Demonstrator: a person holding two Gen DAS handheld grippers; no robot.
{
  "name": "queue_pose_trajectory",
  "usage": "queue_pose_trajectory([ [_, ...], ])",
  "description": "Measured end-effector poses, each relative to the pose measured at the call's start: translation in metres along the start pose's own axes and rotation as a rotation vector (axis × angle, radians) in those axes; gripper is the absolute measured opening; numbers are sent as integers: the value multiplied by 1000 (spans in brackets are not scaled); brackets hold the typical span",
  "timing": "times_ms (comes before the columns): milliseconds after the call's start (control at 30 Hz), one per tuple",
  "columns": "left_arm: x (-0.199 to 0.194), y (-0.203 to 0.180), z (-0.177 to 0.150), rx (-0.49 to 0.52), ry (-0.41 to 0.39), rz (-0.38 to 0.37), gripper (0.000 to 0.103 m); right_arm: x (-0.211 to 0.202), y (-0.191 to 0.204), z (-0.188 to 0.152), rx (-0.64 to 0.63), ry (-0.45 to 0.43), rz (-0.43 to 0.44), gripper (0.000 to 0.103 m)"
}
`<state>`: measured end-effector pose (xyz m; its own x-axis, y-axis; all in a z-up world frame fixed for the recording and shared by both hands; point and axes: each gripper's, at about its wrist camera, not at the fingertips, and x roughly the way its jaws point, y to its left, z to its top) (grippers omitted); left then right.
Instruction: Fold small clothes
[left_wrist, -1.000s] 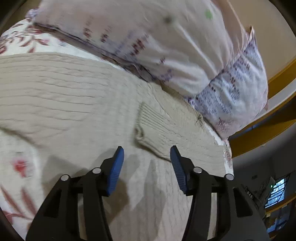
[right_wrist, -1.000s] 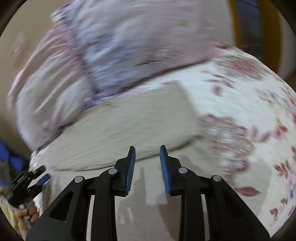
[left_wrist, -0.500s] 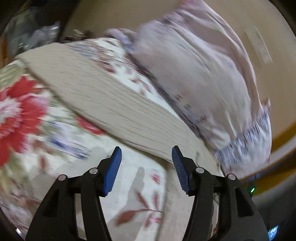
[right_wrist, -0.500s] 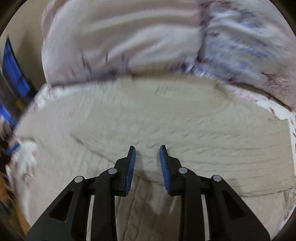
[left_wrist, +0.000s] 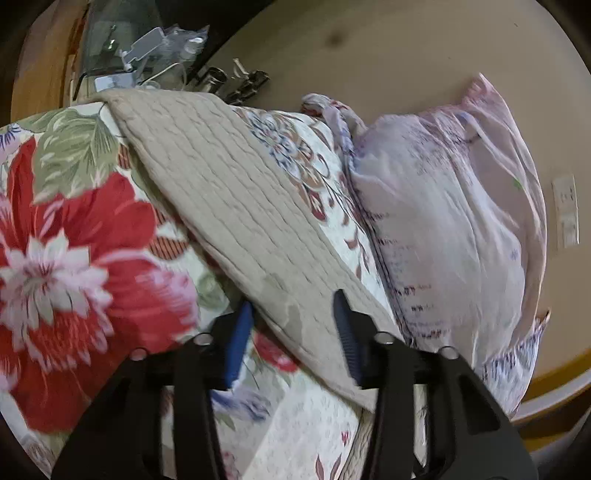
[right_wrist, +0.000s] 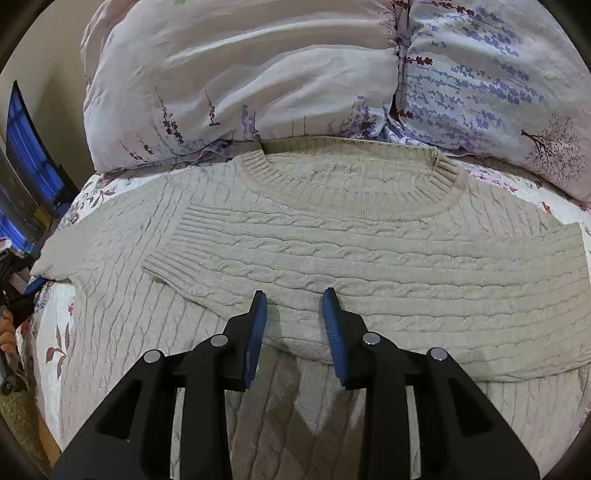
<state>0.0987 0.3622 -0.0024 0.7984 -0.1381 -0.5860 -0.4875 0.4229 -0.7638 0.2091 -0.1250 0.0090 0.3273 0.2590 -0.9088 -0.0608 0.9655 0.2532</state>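
Bedding fills both of your views: a floral quilt (left_wrist: 74, 229) covers the bed, with lavender-print pillows (right_wrist: 258, 74) piled at its head against a beige wall (left_wrist: 388, 48).

Your task piece, the beige cable-knit sweater (right_wrist: 369, 258), lies flat on that quilt, its ribbed collar (right_wrist: 351, 192) just below the pillows. One sleeve (right_wrist: 295, 254) is folded across the chest, its ribbed cuff (right_wrist: 173, 254) resting on the sweater's body toward the left of the right wrist view.

Your right gripper (right_wrist: 294, 299) hovers above the lower edge of that folded sleeve. Its jaws stand apart with nothing between them; whether the blue pads (right_wrist: 256, 332) touch the knit you cannot tell.

Your left gripper (left_wrist: 293, 317) sits at the sweater's edge (left_wrist: 236, 206), which shows in the left wrist view as a long beige band running diagonally over the quilt's big red flower print. Its jaws are wide apart, with the beige fabric passing between them but not pinched. That view is somewhat blurred.

At the left edge of the right wrist view you can see a bit of a blue pad (right_wrist: 35, 285) at the sweater's corner, and part of your hand (right_wrist: 7, 336) below it. Beyond the bed's far corner, clutter (left_wrist: 155, 59) of clear plastic and cables sits in shadow.
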Motion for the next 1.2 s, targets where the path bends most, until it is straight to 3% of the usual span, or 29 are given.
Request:
queue_pose_trajectory([
  [67, 3, 3, 5, -12, -1, 13, 21, -3, -5, 0, 16, 2, 15, 34],
  [100, 5, 3, 7, -11, 8, 26, 8, -5, -7, 0, 24, 4, 24, 34],
  [167, 5, 0, 7, 3, 7, 30, 7, -8, -10, 0, 43, 7, 42, 35],
  [233, -4, -18, 6, 65, -26, 14, 6, -13, -15, -1, 63, 5, 51, 45],
  [400, -15, -88, -8, 229, -49, -96, 6, -30, -29, -5, 95, -18, 60, 51],
  [533, -3, -160, -54, 424, -9, -193, 6, -43, -46, -13, 138, -44, 58, 52],
  [667, 21, -203, -106, 539, 72, -269, 6, -57, -66, -22, 183, -75, 44, 52],
  [800, 61, -227, -173, 610, 225, -317, 5, -67, -84, -32, 215, -93, 34, 52],
  [900, 91, -234, -227, 684, 344, -300, 6, -72, -96, -38, 238, -102, 28, 52],
  [967, 112, -230, -258, 714, 438, -264, 7, -74, -104, -41, 254, -106, 15, 52],
  [1067, 121, -215, -266, 681, 494, -246, 15, -77, -113, -44, 262, -107, 4, 52],
  [1200, 110, -201, -247, 596, 515, -292, 42, -82, -104, -40, 192, -124, 29, 52],
])
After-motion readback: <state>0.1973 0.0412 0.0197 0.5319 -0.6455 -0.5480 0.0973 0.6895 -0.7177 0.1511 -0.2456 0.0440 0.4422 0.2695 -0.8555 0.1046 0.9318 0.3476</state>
